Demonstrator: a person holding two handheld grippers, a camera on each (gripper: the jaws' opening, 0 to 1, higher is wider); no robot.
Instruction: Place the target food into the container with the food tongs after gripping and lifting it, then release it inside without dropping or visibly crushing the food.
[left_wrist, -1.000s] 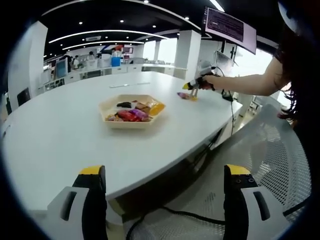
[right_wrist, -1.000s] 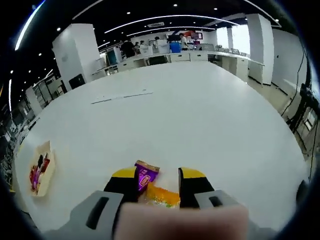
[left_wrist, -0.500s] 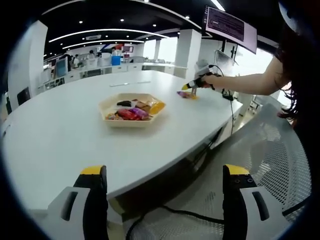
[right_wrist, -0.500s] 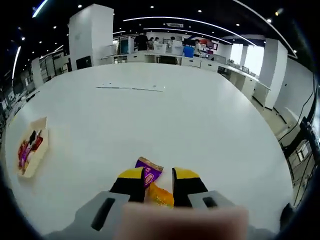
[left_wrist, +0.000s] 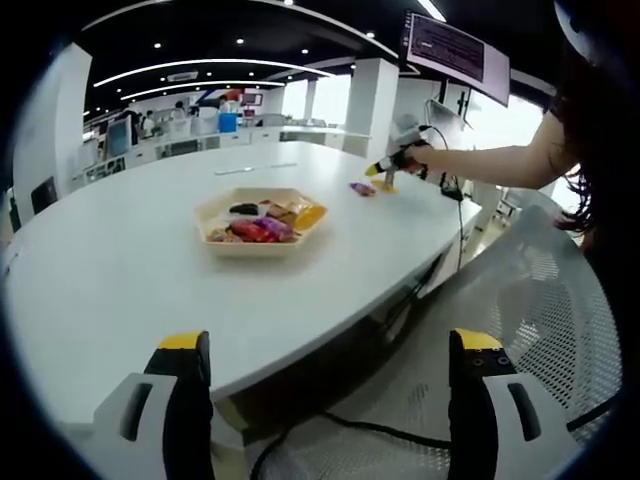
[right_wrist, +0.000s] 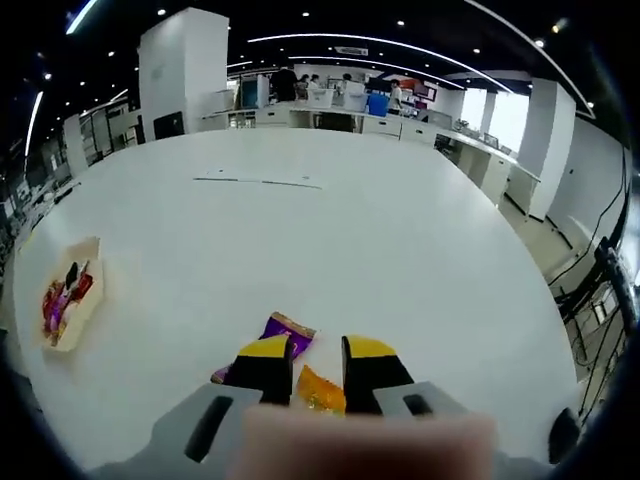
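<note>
A beige hexagonal tray (left_wrist: 222, 243) with several snack packets stands mid-table; it also lies far left in the right gripper view, tray (right_wrist: 82, 318). My right gripper (right_wrist: 315, 352) is shut on an orange snack packet (right_wrist: 319, 390), its jaws close together, held a little above the white table. A purple packet (right_wrist: 288, 329) lies on the table just beyond the jaws. From the left gripper view, the right gripper (left_wrist: 388, 168) is in a person's hand at the table's far right, with the purple packet (left_wrist: 361, 188) beside it. My left gripper (left_wrist: 330, 342) is open and holds nothing, in front of the table's near edge.
The white oval table (left_wrist: 120, 270) is wide, with thin strips (right_wrist: 260, 181) lying at its far side. A mesh chair (left_wrist: 540, 300) stands at the near right. Cables (left_wrist: 330, 425) run under the table. Desks and people are in the background.
The right gripper's jaws have narrowed onto the orange packet and risen slightly off the table. The purple packet stays on the table. The left gripper has barely moved.
</note>
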